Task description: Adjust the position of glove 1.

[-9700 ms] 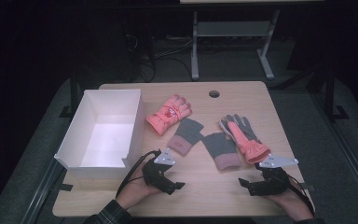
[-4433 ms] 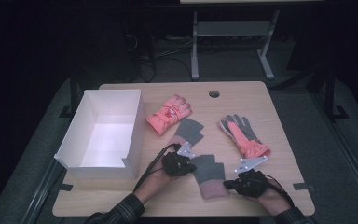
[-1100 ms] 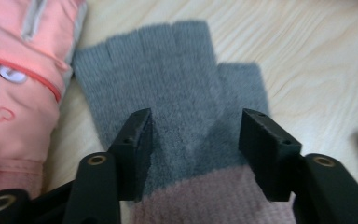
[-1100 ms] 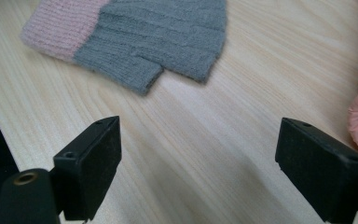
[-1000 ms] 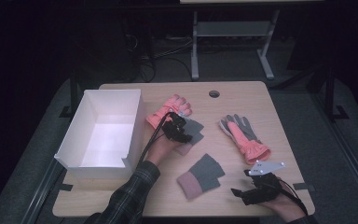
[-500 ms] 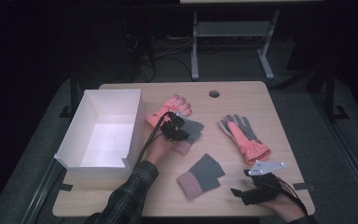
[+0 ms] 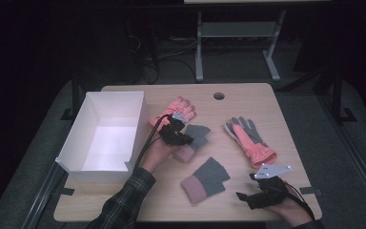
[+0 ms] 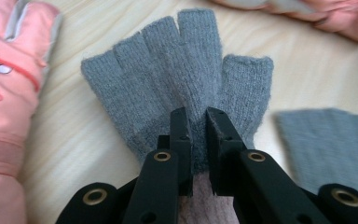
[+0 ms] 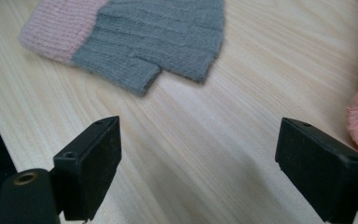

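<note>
A light wooden table (image 7: pixel 267 100) has a round hole near its far edge, at twelve o'clock. A white open box (image 7: pixel 106 131) stands at nine o'clock on the tabletop. At three o'clock lies a pink and grey padded glove (image 7: pixel 249 140), cuff toward the person. Another pink padded glove (image 7: pixel 175 109) lies near the centre, just beside the box. A grey fingerless knit glove with a pink cuff (image 7: pixel 205 180) lies at six o'clock, flat and apart from the rest. Its mate, a second grey fingerless knit glove (image 8: pixel 177 88), lies at the centre, touching the pink glove's side. The left gripper (image 8: pixel 198 120) has its jaws closed on a fold of this second knit glove. The right gripper (image 9: pixel 196 140) rests at five o'clock near the table edge, jaws spread wide over bare wood.
</note>
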Available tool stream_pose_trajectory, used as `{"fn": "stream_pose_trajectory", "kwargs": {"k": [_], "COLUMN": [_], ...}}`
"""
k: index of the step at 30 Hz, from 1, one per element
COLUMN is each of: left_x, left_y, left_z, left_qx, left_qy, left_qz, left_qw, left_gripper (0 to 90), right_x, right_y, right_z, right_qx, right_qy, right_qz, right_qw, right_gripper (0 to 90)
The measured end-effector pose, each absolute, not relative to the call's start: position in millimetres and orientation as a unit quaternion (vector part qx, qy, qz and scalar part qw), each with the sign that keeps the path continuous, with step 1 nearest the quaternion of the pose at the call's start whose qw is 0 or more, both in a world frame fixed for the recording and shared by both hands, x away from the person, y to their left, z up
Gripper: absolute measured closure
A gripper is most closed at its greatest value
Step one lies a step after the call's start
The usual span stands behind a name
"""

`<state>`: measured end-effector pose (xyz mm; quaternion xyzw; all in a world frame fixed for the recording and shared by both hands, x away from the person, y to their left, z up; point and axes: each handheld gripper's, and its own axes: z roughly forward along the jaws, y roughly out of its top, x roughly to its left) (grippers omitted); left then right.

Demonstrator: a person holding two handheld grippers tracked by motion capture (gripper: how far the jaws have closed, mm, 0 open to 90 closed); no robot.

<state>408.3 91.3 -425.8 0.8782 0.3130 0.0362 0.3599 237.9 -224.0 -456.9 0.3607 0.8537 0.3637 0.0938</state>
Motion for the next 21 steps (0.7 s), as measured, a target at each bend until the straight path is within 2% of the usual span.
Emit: {"fn": "stream_pose_trajectory", "kwargs": {"k": [21], "left_x": [352.3], "left_y": [96.6], "left_z": [-388.9], "left_qx": [0.889], "left_qy": [0.265], "left_qz": [0.007], "left_qw": [0.373], "left_gripper": [81.4], "right_x": [237.6], "right_y": [-220.6], "right_z": [-457.2], "right_qx": [0.368], "right_qy": [0.848], "right_qz": [0.369], "right_qw": [0.096], "right_gripper": [10.1]}}
